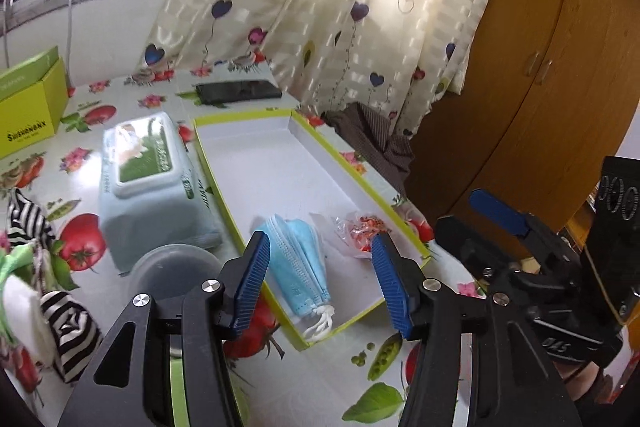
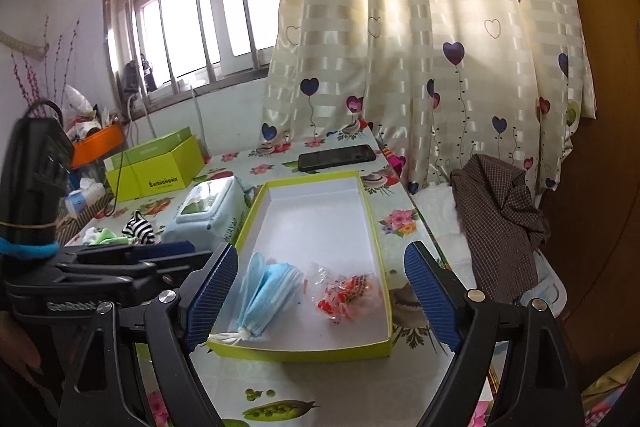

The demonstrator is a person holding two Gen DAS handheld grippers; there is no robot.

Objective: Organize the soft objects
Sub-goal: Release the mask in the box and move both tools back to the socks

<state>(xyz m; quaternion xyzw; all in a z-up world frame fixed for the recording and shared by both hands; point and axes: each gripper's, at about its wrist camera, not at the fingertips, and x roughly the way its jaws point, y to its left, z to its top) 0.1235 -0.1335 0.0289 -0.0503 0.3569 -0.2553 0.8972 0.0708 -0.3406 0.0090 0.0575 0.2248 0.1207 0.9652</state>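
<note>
Blue masks (image 1: 298,267) and a red-printed plastic packet (image 1: 360,231) lay in the near end of the green-edged tray (image 1: 240,117) on the bench (image 1: 360,379), masks' long axis running toward both wide-open, empty hand-held grippers, left hand-held gripper (image 1: 320,287) nearer, right hand-held gripper (image 2: 320,291) just behind.

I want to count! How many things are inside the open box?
2: the blue face masks at its near left, and the clear packet with red bits beside them, near right. Nothing else shows in the box.
</note>
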